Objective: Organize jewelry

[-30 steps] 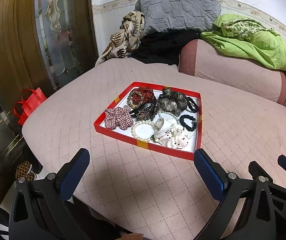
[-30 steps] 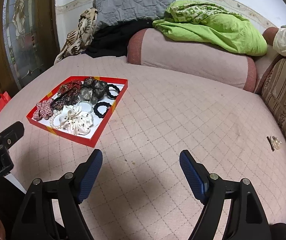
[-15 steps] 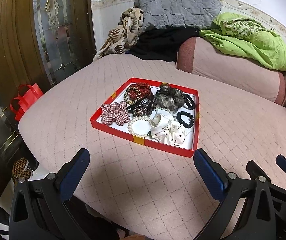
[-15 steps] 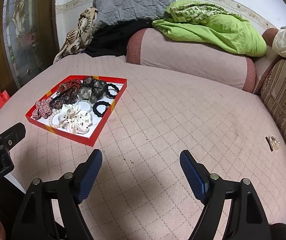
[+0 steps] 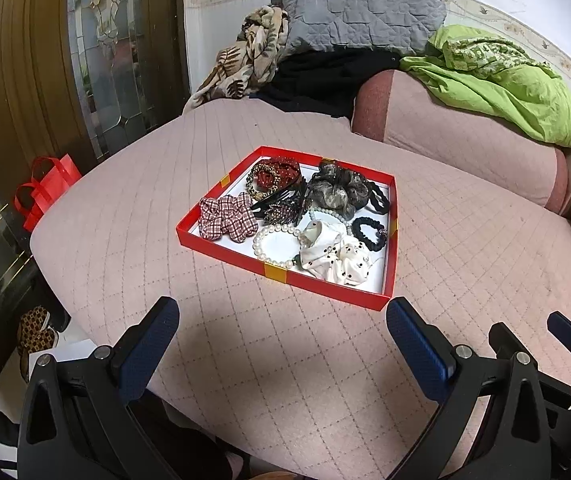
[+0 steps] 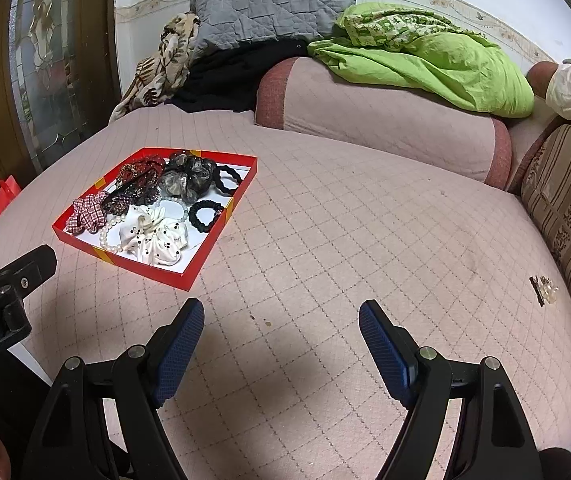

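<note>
Red tray nearer left tool – both tools spread, empty

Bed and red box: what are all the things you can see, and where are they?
red box: 1, red, on the pink bed
plaid scrunchie: 1, red-white, box's left side
pearl bracelet: 1, white, box's front
dotted scrunchie: 1, cream, box's front right
grey scrunchie: 1, grey, box's back
black hair ties: 2, black, box's right side
small clip: 1, dark, loose on bed at right
grey pillow: 1, by the wall
green blanket: 1, on bolster
red bag: 1, on the floor at left
left tongs: open
right tongs: open
</note>
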A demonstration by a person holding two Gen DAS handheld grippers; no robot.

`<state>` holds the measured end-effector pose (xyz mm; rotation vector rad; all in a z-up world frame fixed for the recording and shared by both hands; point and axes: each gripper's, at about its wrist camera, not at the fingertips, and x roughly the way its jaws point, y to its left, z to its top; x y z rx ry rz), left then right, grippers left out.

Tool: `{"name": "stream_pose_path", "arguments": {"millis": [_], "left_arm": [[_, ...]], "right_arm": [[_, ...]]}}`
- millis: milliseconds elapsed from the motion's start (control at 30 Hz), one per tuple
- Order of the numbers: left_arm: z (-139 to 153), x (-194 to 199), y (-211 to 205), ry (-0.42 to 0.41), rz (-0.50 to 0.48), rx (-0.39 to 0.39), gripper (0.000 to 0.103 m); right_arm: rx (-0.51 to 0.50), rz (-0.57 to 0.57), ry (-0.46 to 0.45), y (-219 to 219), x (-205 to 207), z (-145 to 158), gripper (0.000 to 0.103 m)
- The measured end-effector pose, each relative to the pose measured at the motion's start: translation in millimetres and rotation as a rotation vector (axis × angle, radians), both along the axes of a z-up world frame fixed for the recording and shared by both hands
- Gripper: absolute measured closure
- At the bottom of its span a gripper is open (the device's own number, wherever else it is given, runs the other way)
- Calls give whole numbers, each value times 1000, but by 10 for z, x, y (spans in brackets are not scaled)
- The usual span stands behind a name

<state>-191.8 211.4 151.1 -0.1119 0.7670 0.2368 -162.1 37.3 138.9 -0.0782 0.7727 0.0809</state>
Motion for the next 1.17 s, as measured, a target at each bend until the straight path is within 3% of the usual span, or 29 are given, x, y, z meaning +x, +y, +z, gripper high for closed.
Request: {"name": "stream_pose_path", "arguments": {"millis": [933,1167], "left_arm": [[3,-64,14,-7,3,-21,0],[114,-61,-54,-30,0,22,0]], "right_arm": [[-32,18,2,92,-52,-2,19],[-20,23,18,83,-52,-11,19]]}}
